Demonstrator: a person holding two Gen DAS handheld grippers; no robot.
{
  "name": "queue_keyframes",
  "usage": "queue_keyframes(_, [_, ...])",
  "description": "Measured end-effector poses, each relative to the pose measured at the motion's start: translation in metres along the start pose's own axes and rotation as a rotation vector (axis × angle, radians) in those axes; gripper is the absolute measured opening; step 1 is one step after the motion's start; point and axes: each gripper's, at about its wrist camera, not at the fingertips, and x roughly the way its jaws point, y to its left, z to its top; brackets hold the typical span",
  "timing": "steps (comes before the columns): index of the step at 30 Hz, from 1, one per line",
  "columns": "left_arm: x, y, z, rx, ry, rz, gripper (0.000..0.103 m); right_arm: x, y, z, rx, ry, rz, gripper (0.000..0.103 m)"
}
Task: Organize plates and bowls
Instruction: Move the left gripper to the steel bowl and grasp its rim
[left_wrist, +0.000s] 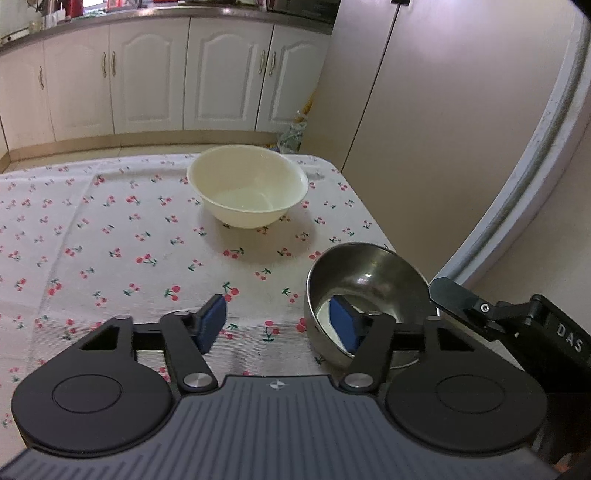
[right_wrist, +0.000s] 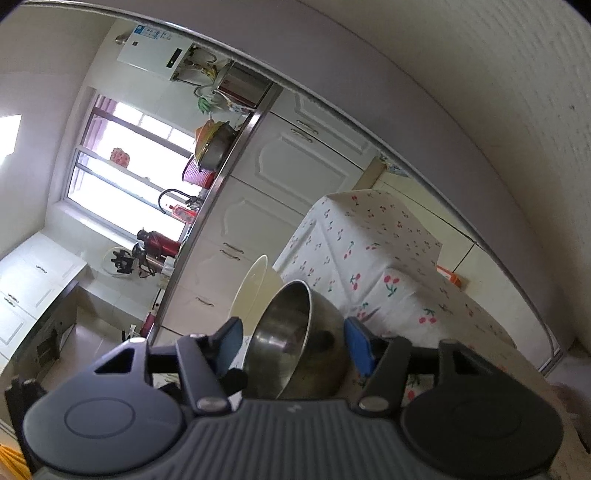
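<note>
Your left gripper (left_wrist: 277, 325) stands over the white tablecloth with a red cherry print (left_wrist: 110, 236). Its jaws are apart: the left blue pad sits over bare cloth and the right blue pad is inside the round stainless-steel bowl (left_wrist: 369, 295), just beside the near wall. Neither pad presses on anything.

Your right gripper (right_wrist: 291, 345) is turned on its side, so its view of the room is tilted. Its jaws are closed on that steel bowl (right_wrist: 295, 347), one pad on the open side of the rim and the other against the outer wall. In the left wrist view a black finger of this gripper comes in from the right and meets the bowl's far-right rim. The bowl is tipped, its rim raised on the right side, near the table's right edge and close to the pale refrigerator door (left_wrist: 443, 147).

The round cream-white plastic bowl (left_wrist: 248, 186) stands upright on the cloth toward the table's far edge, apart from the steel bowl and from both grippers. It looks empty. White base cabinets (left_wrist: 147, 74) line the far wall.
</note>
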Motion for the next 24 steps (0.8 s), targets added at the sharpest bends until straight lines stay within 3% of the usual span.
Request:
queue_keyframes(6, [0.008,-0.007,-0.003,0.024,0.033,-0.017,0.056,0.001,-0.003,0.002,0.014,0.016,0.036,0.061])
queue_keyframes(14, [0.015,-0.014,-0.006,0.049,0.047,-0.041,0.028,0.001,-0.001,0.002,0.015,0.021,0.068,0.068])
queue_keyframes(24, [0.013,-0.016,-0.008,0.040,0.047,-0.040,0.025,0.005,0.010,-0.001,-0.027,0.043,0.078,0.074])
